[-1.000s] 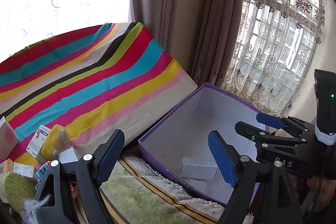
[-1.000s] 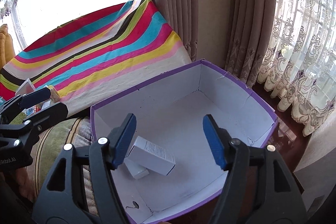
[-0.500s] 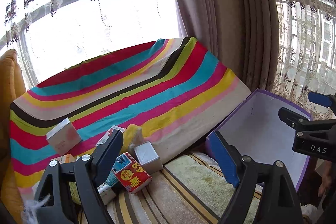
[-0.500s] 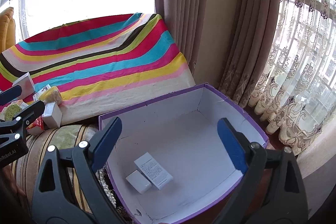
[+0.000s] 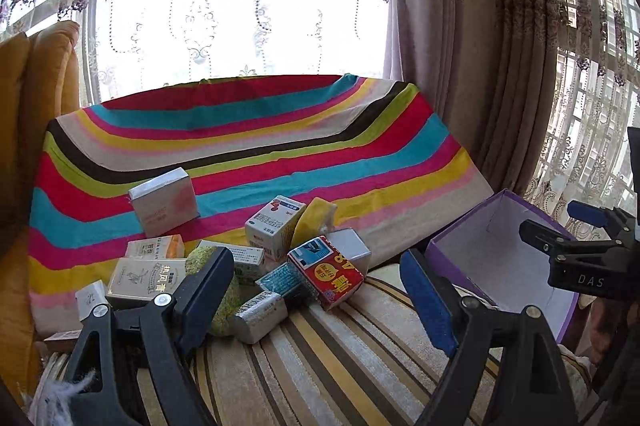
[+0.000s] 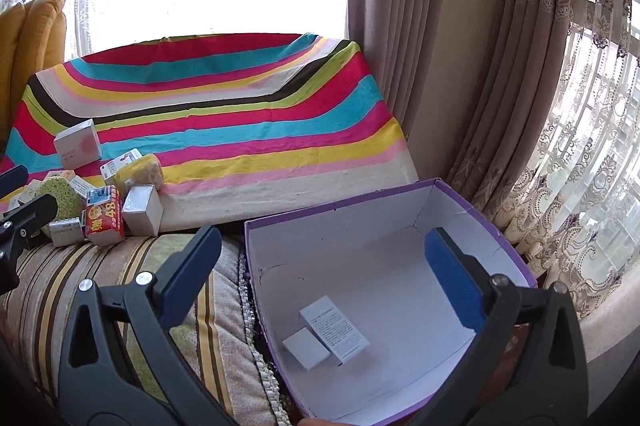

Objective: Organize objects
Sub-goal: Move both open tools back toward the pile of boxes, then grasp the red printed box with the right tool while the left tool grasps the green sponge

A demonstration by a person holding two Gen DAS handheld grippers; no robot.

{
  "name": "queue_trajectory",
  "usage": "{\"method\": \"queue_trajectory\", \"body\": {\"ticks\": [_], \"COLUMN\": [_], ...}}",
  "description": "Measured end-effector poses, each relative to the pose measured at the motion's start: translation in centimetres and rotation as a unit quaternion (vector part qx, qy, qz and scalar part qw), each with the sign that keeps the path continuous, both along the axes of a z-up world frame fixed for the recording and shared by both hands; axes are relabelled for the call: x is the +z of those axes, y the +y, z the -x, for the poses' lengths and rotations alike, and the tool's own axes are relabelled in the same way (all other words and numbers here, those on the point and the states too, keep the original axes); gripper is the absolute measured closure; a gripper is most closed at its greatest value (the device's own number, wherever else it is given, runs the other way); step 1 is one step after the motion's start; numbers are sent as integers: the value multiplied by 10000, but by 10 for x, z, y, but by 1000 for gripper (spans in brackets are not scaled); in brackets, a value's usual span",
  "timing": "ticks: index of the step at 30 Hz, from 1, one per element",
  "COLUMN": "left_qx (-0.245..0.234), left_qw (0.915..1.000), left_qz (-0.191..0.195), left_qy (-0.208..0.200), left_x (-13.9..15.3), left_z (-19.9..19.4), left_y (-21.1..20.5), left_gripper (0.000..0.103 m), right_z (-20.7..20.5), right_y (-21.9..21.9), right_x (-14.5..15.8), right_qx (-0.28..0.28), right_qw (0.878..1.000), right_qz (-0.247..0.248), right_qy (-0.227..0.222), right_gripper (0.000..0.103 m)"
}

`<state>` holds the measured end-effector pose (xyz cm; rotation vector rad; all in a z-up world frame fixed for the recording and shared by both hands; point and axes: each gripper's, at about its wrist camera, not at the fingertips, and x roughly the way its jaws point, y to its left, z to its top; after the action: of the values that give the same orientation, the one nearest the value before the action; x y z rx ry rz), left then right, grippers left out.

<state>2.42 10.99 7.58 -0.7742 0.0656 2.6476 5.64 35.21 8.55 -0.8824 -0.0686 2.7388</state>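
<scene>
A pile of small boxes lies on the striped sofa seat, among them a red box marked 48 [image 5: 326,272], a white and blue box [image 5: 274,226], a grey box [image 5: 164,200] and a green sponge [image 5: 224,290]. My left gripper [image 5: 316,296] is open and empty, a little in front of the pile. A purple box with a white inside [image 6: 400,266] stands to the right; two white boxes [image 6: 332,330] lie in it. My right gripper [image 6: 324,276] is open and empty above the purple box's left part. The pile also shows in the right wrist view [image 6: 102,214].
A rainbow-striped cloth [image 5: 260,146] covers the sofa back behind the pile. A yellow cushion [image 5: 36,98] stands at the left. Curtains [image 6: 500,66] and a window hang behind and to the right. The striped seat cushion [image 5: 340,354] lies between pile and purple box [image 5: 500,250].
My left gripper has swung left from the purple box to face the pile. My right gripper has drawn back and up from the purple box, its jaws wider; the white box it hovered over lies inside.
</scene>
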Motion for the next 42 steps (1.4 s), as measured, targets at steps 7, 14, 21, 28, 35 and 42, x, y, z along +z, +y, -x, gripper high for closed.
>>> {"method": "queue_trajectory", "body": {"ticks": [7,14,21,28,35,42], "left_qx": [300,512,569,706,767,821], "left_qw": [9978,9942,9874,9831,9827,9834], "left_qz": [-508,-792,-1098,-1098,-950,-767], "left_qy": [-308,-514,-986,-1281,-1393,-1428], "left_x": [-8,-14,-27,-37,-42,-44], "left_z": [3,9,27,51,69,79], "left_y": [-44,-66,-78,-81,-76,-71], "left_gripper": [17,20,34,45,56,64], "right_z": [12,27,43,64,85,104], "right_y": [-19,-46,-74,-104,-130,-146], "right_x": [-10,-13,-22,-30,-39,-53], "right_qx": [377,879,1461,1977,2260,2330], "right_qw": [9974,9931,9849,9750,9675,9627], "right_qz": [559,655,682,575,442,279], "right_qy": [-258,-407,-635,-831,-1049,-1346], "right_gripper": [1,1,1,1,6,22]}}
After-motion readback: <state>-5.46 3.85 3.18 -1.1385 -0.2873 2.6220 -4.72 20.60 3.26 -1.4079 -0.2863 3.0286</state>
